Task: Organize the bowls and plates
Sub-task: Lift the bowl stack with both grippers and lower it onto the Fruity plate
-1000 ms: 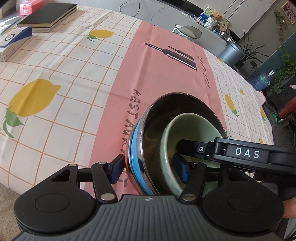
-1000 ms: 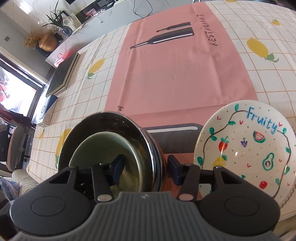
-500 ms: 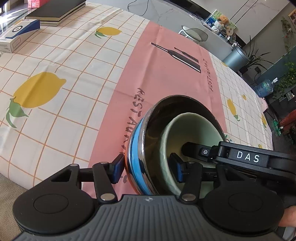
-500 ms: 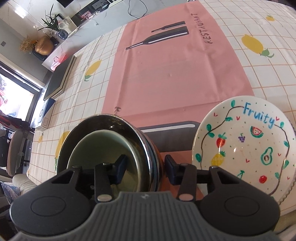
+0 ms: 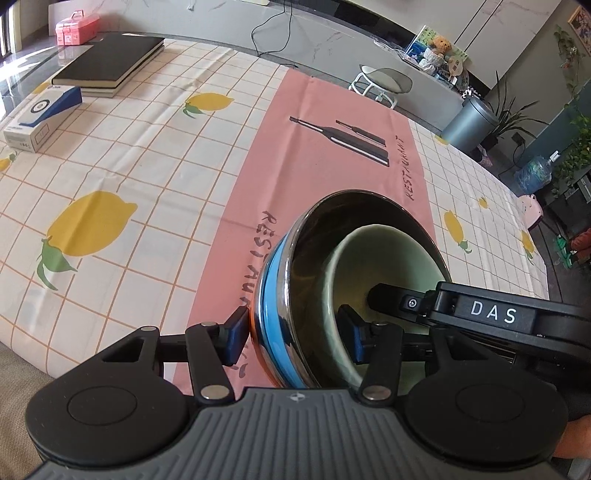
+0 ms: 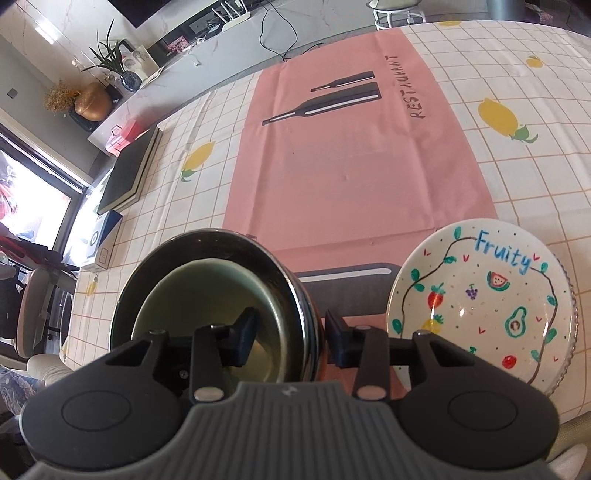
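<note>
A steel bowl with a blue band holds a pale green bowl nested inside it. My left gripper straddles the near rims of both bowls, one finger outside the steel wall, one inside the green bowl, and is shut on them. My right gripper straddles the opposite rims of the same bowls and is shut on them too; its body shows in the left wrist view. A white "Fruity" plate lies on the table to the right of the bowls.
The table has a lemon-print cloth with a pink runner. Black books, a blue-white box and a pink case sit at the far left. The table's near edge is close below the grippers.
Both grippers have closed slightly on the bowl rims. The views have shifted a little, and the stacked bowls stay between the fingers.
</note>
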{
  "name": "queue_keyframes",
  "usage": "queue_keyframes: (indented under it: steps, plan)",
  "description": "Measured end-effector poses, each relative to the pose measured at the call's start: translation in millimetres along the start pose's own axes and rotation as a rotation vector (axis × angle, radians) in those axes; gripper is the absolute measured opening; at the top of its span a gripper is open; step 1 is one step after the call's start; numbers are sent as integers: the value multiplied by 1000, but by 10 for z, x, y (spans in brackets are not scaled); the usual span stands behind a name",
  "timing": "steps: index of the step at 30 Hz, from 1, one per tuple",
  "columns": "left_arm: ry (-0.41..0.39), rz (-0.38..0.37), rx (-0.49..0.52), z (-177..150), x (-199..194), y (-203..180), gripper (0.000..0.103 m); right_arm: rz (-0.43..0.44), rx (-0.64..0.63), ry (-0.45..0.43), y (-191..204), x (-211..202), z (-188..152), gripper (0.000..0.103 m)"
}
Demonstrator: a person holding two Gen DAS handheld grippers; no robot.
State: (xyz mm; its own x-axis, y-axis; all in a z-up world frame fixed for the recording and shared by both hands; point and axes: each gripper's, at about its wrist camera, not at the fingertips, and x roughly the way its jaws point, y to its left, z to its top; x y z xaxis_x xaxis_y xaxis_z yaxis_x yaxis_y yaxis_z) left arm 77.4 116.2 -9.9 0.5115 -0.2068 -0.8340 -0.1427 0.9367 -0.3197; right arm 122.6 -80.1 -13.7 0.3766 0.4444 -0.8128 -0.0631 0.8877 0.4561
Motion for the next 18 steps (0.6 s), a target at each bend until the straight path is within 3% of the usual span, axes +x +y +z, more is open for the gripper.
queue_keyframes:
  steps: [7,18]
  plan:
    - [-8,-45,62,120,-85,-481,59,-14,28,-63,-155,-432,161,40]
    - [63,-168,120,-38,327,-1210,59,-163,59,-86,-873,-961,310,40]
